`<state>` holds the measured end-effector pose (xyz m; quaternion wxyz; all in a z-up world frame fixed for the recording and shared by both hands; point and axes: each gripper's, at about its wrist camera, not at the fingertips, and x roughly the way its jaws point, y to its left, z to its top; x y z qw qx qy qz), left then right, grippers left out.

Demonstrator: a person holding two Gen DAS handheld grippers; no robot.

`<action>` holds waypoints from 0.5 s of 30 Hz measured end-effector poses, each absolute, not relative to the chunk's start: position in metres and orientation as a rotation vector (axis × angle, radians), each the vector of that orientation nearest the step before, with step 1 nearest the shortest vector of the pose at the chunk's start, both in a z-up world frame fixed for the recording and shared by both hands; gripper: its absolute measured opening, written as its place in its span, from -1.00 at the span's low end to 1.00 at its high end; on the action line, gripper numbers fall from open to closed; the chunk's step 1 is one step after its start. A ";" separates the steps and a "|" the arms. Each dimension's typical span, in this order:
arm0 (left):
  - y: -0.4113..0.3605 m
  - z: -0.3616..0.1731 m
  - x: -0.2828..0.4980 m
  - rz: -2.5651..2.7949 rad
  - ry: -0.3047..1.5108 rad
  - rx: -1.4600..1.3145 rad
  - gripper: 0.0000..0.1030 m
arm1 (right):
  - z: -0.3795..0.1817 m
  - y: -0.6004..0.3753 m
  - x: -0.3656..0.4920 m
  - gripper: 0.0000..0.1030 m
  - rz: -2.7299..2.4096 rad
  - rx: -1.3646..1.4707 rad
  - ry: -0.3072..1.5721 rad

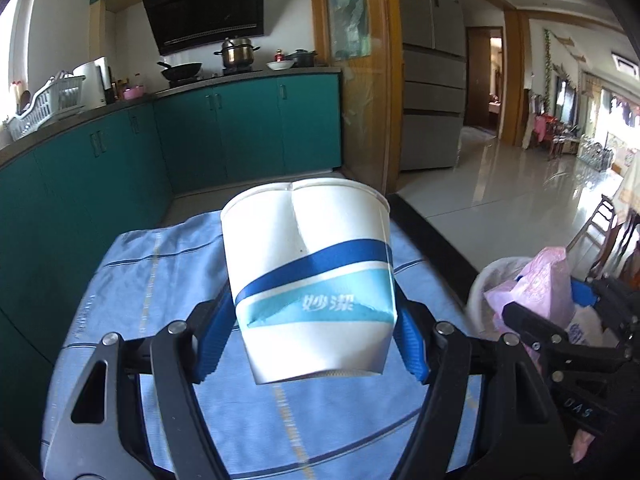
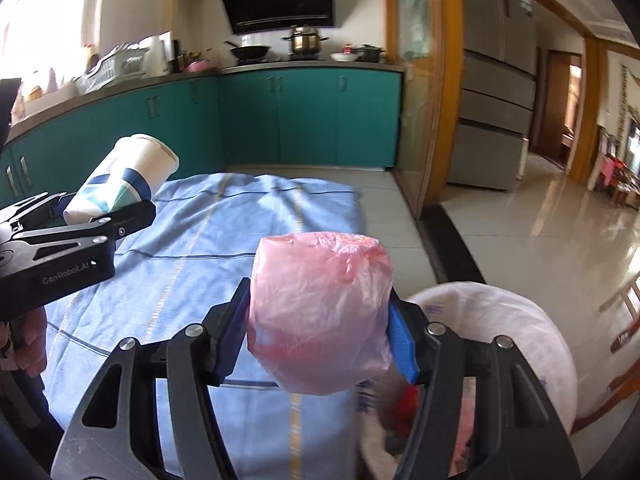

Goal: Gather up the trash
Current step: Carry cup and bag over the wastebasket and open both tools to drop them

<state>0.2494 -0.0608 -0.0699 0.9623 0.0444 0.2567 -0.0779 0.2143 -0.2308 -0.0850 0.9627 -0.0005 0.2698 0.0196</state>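
Observation:
My left gripper (image 1: 316, 336) is shut on a dented white paper cup (image 1: 308, 272) with blue bands, held above the blue cloth (image 1: 160, 280). The cup also shows in the right wrist view (image 2: 124, 180), at the left. My right gripper (image 2: 316, 332) is shut on a crumpled pink plastic bag (image 2: 320, 312), at the cloth's right edge, just left of the trash bin. The pink bag (image 1: 536, 284) and the right gripper (image 1: 536, 332) show at the right of the left wrist view. A white-lined trash bin (image 2: 500, 320) stands at the right, with trash inside.
The blue cloth (image 2: 224, 240) covers a table. Green kitchen cabinets (image 1: 248, 128) run behind and to the left. A glass door with a wooden frame (image 2: 432, 100) and a grey fridge (image 2: 496, 80) stand to the right, with shiny floor (image 2: 540, 216) beyond.

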 end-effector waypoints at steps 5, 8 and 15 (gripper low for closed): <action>-0.114 -0.075 0.243 -0.230 0.502 0.107 0.38 | -0.085 -0.281 0.198 0.18 -0.076 0.060 0.534; -0.148 -0.086 0.238 -0.269 0.513 0.148 0.38 | -0.087 -0.311 0.188 0.18 -0.144 0.098 0.534; -0.205 -0.109 0.235 -0.330 0.545 0.210 0.38 | -0.088 -0.364 0.161 0.18 -0.255 0.199 0.518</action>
